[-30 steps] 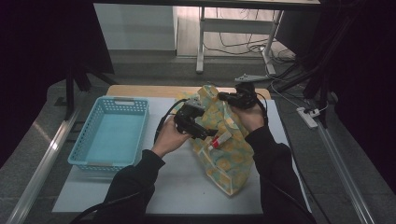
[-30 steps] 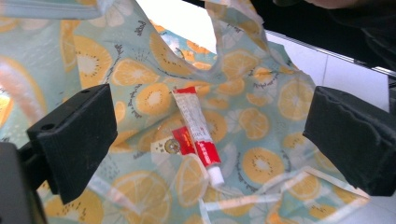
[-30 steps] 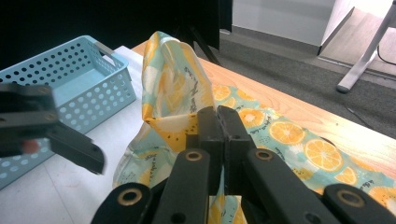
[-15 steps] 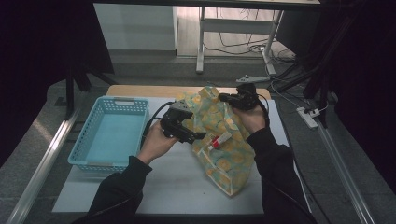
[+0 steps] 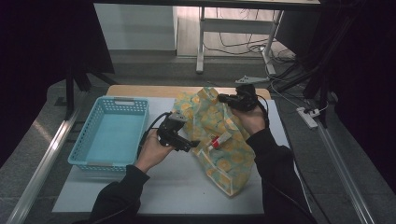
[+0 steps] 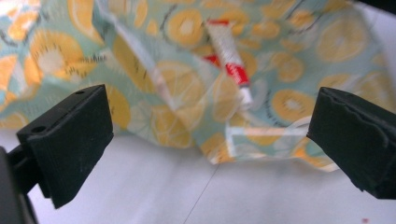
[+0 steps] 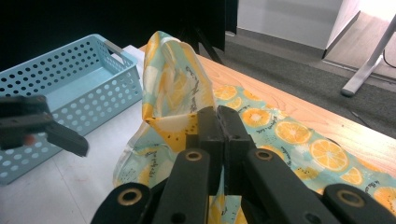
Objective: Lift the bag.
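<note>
A bag printed with yellow lemon slices lies on the white mat, its far left corner lifted. My right gripper is shut on that raised edge; in the right gripper view the jaws meet on the fabric. A red and white tube lies on the bag near its left side; whether it is inside I cannot tell. My left gripper stands open just left of the bag, low over the mat. In the left gripper view its jaws are wide apart, with the tube and the bag ahead of them.
A light blue perforated basket stands at the left on the white mat; it also shows as the basket in the right gripper view. Bare wooden tabletop runs along the far edge. A metal rail flanks each side of the table.
My left gripper has drawn back from the bag, moving left and down towards the mat. The right gripper keeps the bag's edge lifted in the same place.
</note>
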### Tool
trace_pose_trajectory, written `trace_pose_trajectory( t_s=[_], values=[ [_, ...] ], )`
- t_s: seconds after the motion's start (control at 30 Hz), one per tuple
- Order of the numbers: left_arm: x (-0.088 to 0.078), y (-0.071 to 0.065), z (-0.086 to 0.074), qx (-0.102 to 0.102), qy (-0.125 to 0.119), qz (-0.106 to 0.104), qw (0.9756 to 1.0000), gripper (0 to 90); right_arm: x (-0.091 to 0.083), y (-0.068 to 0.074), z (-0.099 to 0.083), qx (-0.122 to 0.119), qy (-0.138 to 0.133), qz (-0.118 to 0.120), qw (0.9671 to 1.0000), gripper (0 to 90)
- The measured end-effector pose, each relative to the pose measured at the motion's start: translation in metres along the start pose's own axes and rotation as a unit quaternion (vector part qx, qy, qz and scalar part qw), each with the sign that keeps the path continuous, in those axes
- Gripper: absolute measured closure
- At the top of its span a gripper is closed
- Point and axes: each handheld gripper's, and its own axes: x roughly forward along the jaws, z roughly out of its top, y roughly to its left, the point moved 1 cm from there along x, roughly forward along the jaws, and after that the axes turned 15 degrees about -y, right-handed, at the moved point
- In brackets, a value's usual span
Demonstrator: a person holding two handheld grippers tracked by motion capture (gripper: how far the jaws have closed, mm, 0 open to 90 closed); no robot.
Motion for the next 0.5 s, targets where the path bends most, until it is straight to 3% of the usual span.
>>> trace_pose_trajectory(
  t_s=[0.3, 0.5],
  values=[
    [0.021, 0.008, -0.025, -0.019, 0.004, 0.000, 0.9998, 0.0, -0.004, 0.000, -0.001, 0.001, -0.002, 0.001, 1.0000, 89.6],
    [0.035, 0.007, -0.039, -0.027, 0.017, -0.019, 0.9993, 0.4, -0.005, 0.000, -0.002, 0.003, -0.003, 0.003, 1.0000, 89.6]
  ],
)
